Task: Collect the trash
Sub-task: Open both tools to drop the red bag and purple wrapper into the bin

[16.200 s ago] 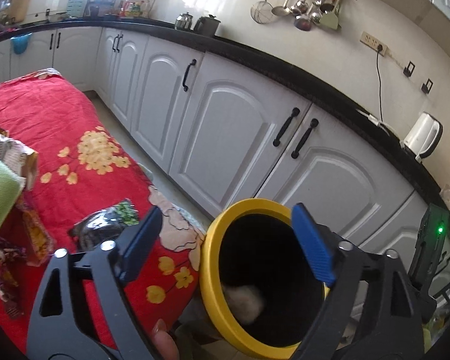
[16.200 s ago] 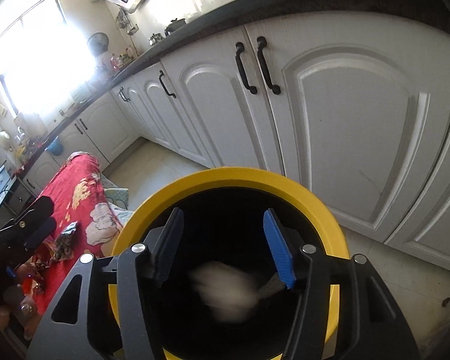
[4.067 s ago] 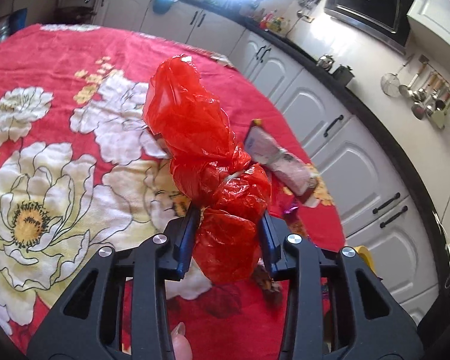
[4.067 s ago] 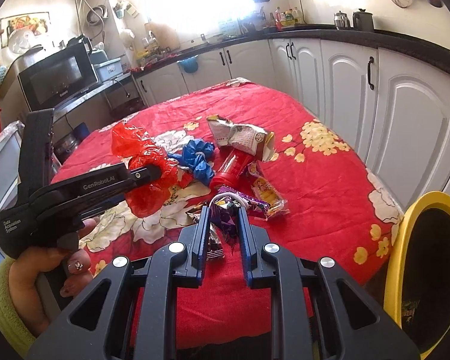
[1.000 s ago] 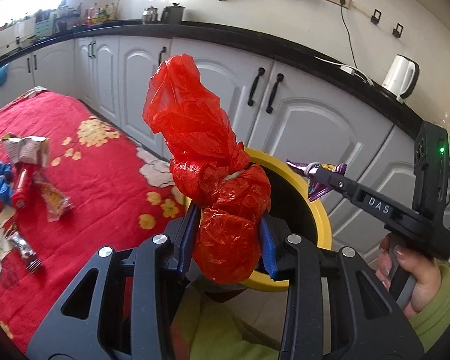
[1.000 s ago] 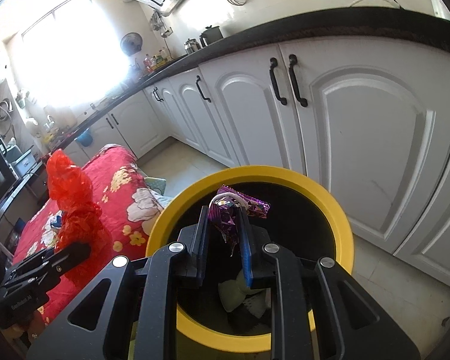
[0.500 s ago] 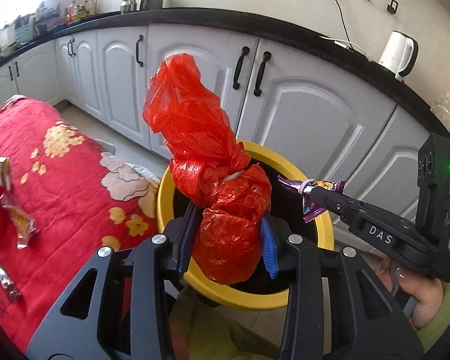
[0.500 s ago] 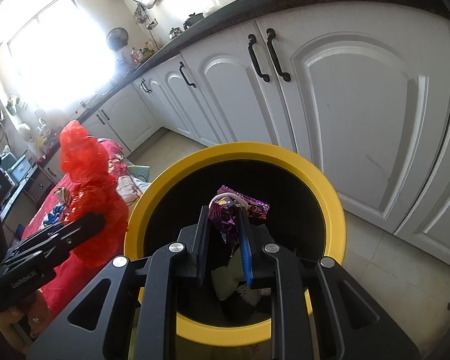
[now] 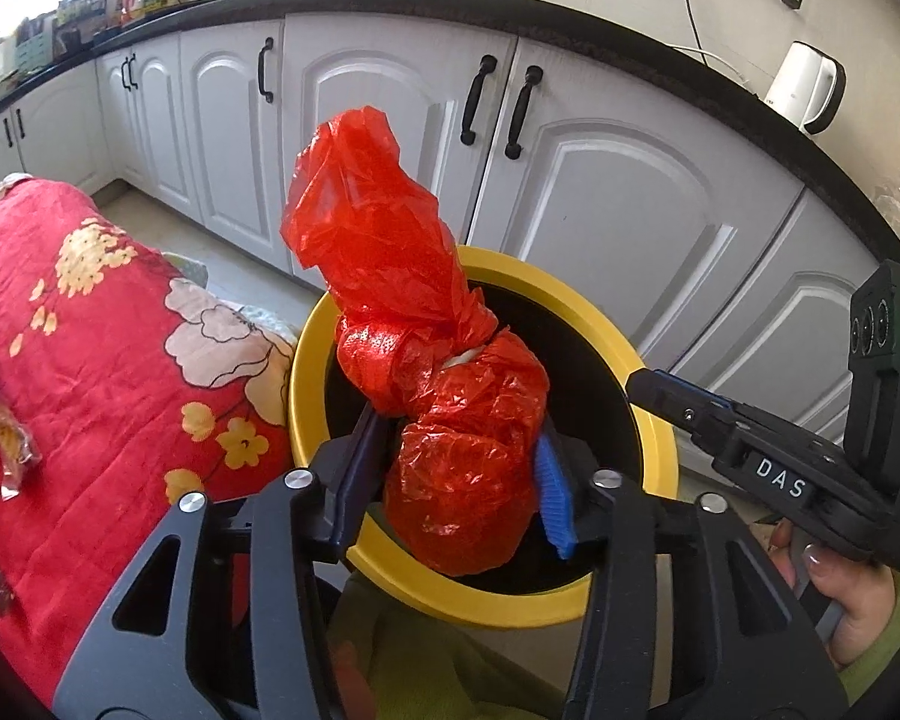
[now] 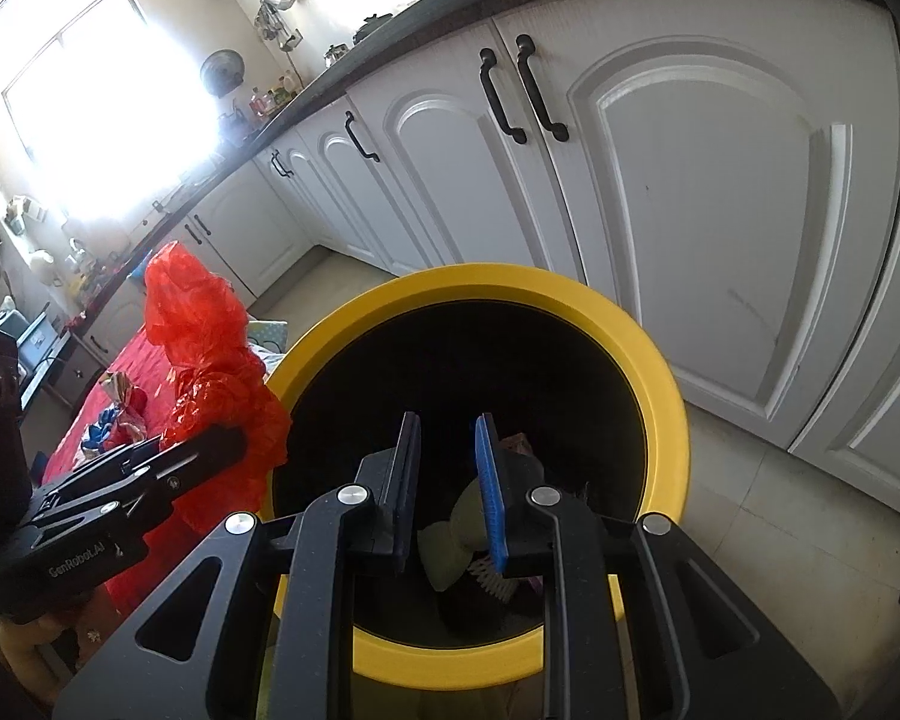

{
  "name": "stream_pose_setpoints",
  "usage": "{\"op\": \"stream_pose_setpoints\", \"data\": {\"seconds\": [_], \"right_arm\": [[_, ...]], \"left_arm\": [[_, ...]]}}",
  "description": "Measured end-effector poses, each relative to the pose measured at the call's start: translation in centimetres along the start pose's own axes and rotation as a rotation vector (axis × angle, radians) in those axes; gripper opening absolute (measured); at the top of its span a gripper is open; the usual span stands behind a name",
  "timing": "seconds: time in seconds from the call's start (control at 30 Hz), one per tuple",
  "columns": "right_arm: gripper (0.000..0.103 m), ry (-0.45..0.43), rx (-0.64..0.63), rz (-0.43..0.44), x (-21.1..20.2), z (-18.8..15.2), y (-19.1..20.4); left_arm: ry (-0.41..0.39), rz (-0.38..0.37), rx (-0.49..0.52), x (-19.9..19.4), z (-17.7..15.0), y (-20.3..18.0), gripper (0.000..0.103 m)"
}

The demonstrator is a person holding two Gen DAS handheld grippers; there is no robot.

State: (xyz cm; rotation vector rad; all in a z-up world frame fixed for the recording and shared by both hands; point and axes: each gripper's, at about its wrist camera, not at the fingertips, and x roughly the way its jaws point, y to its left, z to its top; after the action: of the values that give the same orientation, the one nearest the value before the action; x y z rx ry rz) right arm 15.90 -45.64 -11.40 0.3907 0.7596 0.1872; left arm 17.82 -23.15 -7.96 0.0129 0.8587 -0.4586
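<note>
A crumpled red plastic bag [image 9: 390,252] stands upright between the fingers of my left gripper [image 9: 456,432], over the near-left rim of the yellow-rimmed black bin [image 9: 654,420]. Those jaws are opening, and the bag still touches both pads. In the right wrist view the bag [image 10: 210,360] and left gripper [image 10: 234,438] sit at the bin's left edge. My right gripper [image 10: 448,426] hangs over the bin [image 10: 660,372], its jaws a narrow gap apart with nothing between them. Pale and purple scraps [image 10: 456,546] lie at the bottom of the bin.
A table under a red flowered cloth [image 9: 90,360] lies left of the bin, with wrappers [image 9: 6,438] at its far left. White cabinets [image 9: 630,210] with black handles stand close behind. A white kettle [image 9: 810,87] sits on the counter. A hand [image 9: 852,600] holds the right gripper.
The purple wrapper is gone from my right gripper's jaws. My left gripper's jaws stand wider around the red bag, and the bin has come closer beneath it.
</note>
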Motion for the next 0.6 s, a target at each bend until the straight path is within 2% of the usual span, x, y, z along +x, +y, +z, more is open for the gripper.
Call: {"op": "stream_pose_setpoints", "data": {"seconds": [0.13,0.2,0.3,0.4,0.47,0.6], "right_arm": [[0.034,-0.004,0.014,-0.008,-0.1,0.0,-0.2],[0.037,-0.009,0.021,-0.013,-0.1,0.0,-0.3],[0.046,-0.023,0.035,-0.020,-0.5,0.1,-0.6],[0.048,-0.030,0.039,-0.023,-0.7,0.1,-0.6],[0.054,-0.032,0.041,-0.026,-0.8,0.1,-0.7],[0.056,-0.039,0.037,-0.027,-0.9,0.3,-0.6]], "left_arm": [[0.012,-0.005,-0.016,0.2,-0.3,0.2,0.054],[0.011,-0.007,-0.013,0.1,-0.3,0.2,0.059],[0.008,-0.010,-0.014,-0.1,-0.5,0.2,0.062],[0.000,-0.007,-0.018,-0.4,-0.7,0.3,0.073],[-0.006,-0.005,-0.020,-0.7,-0.7,0.3,0.074],[-0.021,0.006,-0.031,-1.4,-0.6,0.6,0.085]]}}
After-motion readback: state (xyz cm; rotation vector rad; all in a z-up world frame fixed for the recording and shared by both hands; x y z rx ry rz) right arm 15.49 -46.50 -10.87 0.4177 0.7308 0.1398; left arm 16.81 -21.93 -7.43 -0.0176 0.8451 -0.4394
